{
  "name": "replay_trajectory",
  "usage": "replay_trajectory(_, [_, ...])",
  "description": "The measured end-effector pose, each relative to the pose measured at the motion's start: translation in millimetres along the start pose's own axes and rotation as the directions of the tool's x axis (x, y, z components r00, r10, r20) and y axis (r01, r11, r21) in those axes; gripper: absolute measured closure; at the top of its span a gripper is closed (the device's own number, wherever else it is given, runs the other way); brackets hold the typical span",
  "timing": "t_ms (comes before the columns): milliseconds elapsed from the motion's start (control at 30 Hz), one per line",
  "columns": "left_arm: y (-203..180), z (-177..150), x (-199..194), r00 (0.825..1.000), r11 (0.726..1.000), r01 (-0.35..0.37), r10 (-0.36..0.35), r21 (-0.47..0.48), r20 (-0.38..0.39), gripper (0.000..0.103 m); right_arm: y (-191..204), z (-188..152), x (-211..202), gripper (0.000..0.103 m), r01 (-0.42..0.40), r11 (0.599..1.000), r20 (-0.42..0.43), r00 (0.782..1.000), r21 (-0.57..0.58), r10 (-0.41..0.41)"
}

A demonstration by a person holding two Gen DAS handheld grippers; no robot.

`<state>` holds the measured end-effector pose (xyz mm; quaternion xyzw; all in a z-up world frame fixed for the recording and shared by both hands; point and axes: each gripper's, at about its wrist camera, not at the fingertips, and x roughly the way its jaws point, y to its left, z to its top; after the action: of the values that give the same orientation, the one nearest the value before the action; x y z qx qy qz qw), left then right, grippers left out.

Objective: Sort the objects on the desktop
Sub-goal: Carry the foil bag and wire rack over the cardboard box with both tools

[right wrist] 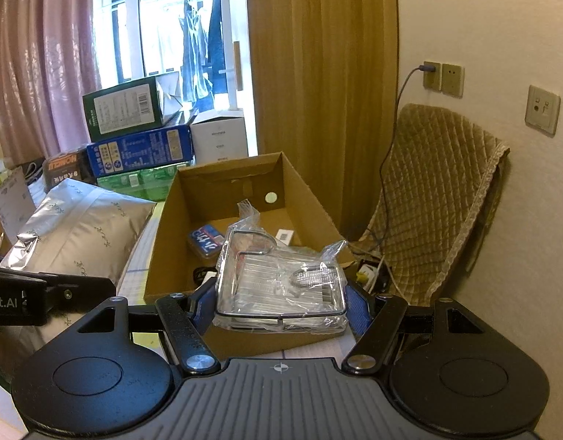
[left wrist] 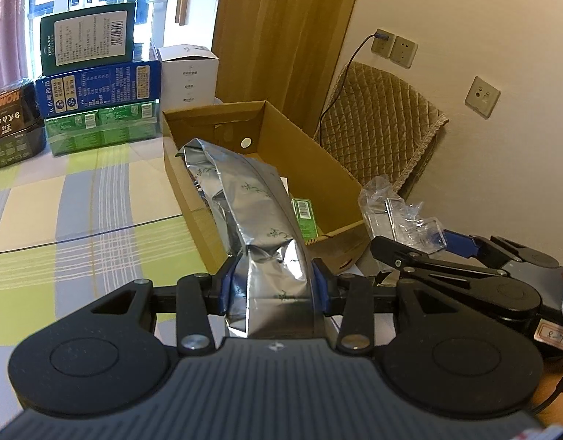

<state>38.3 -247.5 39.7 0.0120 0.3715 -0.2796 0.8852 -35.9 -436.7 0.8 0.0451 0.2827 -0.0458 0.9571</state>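
My left gripper is shut on a long silver foil bag that reaches forward over the near wall of an open cardboard box. The same foil bag shows at the left of the right wrist view, left of the cardboard box. My right gripper is shut on a clear plastic-wrapped rack, held over the box's near edge. In the left wrist view the right gripper and its clear package sit right of the box. Inside lie a blue tin and a green carton.
Stacked green, blue and white boxes stand behind the cardboard box on the checked tablecloth. A dark tub sits at far left. A quilted brown chair cover and a cable from the wall sockets are to the right.
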Motion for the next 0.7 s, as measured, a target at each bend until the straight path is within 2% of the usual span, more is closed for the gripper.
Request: replay_trajectory(700, [-3.2,25.0,24.0,1.0,1.0,0.004,-0.004,-0.002,0.008,0.066,-16.8,21.8,24.8,0.036,0.004,1.0,0.007,1.0,-0.029,-0.004])
